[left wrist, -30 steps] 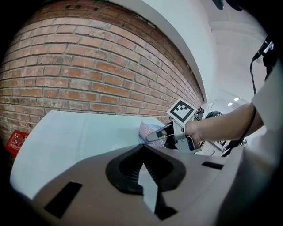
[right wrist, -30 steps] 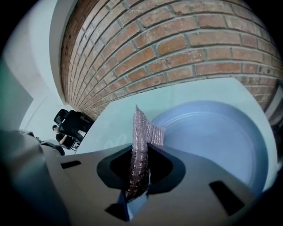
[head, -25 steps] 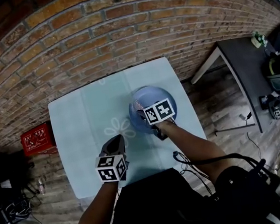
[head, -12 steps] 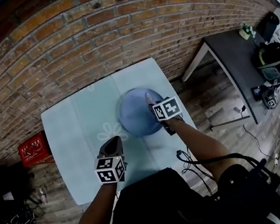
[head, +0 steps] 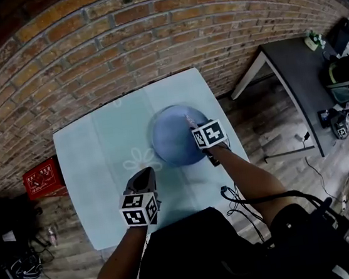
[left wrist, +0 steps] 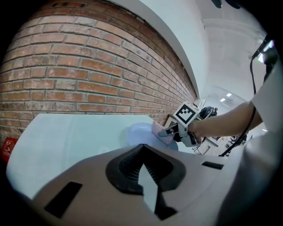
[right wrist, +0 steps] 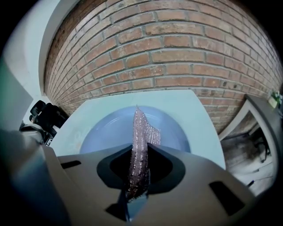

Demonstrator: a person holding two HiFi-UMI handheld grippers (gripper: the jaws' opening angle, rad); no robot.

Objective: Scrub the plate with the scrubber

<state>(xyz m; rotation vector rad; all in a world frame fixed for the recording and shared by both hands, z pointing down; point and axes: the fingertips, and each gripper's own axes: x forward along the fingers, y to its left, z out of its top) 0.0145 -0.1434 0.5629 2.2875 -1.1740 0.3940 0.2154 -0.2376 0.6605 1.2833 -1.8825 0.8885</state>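
1. The left hand-held gripper (head: 143, 175) has its jaws closed together with nothing between them. It is held low over the near part of the counter (head: 97, 177) and points away from the person. Its forearm runs straight back to the body. It is well apart from the plate (head: 171, 141).
2. The right hand-held gripper (head: 193, 126) is clamped on the scrubber (right wrist: 140, 128), a pinkish mesh pad standing on edge between the jaws. Its forearm reaches forward and out to the right, and the tool sits over the plate's right side.
3. The plate is blue and round. It lies on the far-right part of the counter, near the right edge.
4. Right gripper view only: the scrubber sticks out past the jaw tips, over the inside of the plate. Contact cannot be judged from here.
5. Left gripper view only: this gives a side look at the right hand-held gripper. The scrubber's lower edge appears to meet the plate's surface.
6. Head view only: a brick wall (head: 118, 41) stands beyond the counter. A red crate (head: 43, 177) sits on the floor to the left, and a dark table (head: 305, 75) stands to the right.
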